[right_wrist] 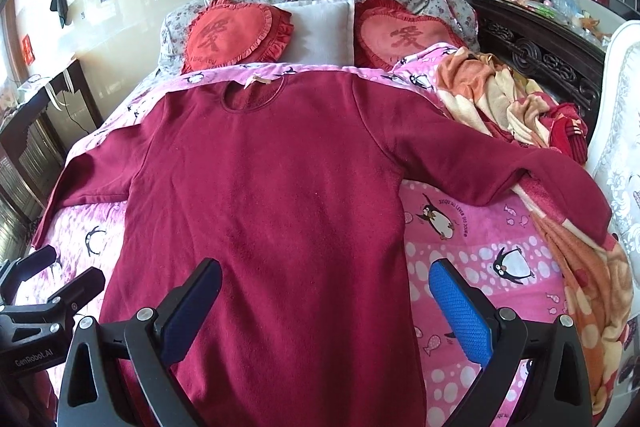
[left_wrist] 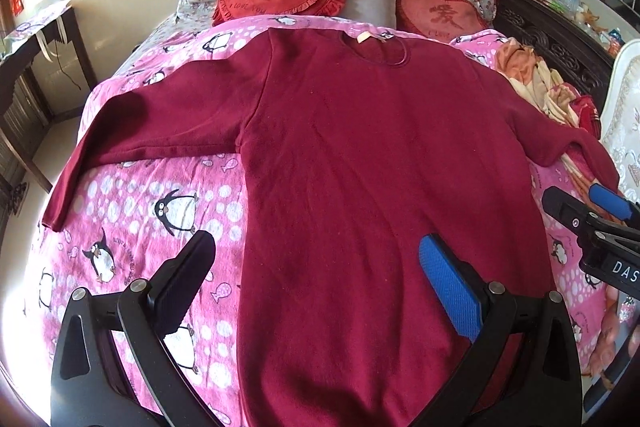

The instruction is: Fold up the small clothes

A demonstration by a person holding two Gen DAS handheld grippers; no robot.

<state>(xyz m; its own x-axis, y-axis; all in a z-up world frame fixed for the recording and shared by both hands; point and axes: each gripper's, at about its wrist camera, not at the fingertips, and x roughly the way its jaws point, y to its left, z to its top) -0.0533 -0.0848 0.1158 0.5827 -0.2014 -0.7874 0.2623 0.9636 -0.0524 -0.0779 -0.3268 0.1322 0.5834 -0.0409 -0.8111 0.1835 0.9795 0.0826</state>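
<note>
A dark red long-sleeved top (left_wrist: 360,155) lies flat and face up on a pink penguin blanket (left_wrist: 132,211), neck toward the pillows, both sleeves spread out. It also shows in the right wrist view (right_wrist: 260,195). My left gripper (left_wrist: 316,259) is open and empty above the top's lower left edge. My right gripper (right_wrist: 326,283) is open and empty above the top's lower right edge. Each gripper shows in the other's view: the right one (left_wrist: 580,203) at the right edge, the left one (right_wrist: 64,267) at the left edge. The right sleeve's cuff (right_wrist: 576,195) drapes over an orange blanket.
Two red heart cushions (right_wrist: 236,35) and a white pillow (right_wrist: 324,27) lie at the bed's head. A crumpled orange and cream blanket (right_wrist: 520,107) lies along the right side. A dark carved headboard (right_wrist: 540,55) stands at the right, a dark desk (left_wrist: 36,67) at the left.
</note>
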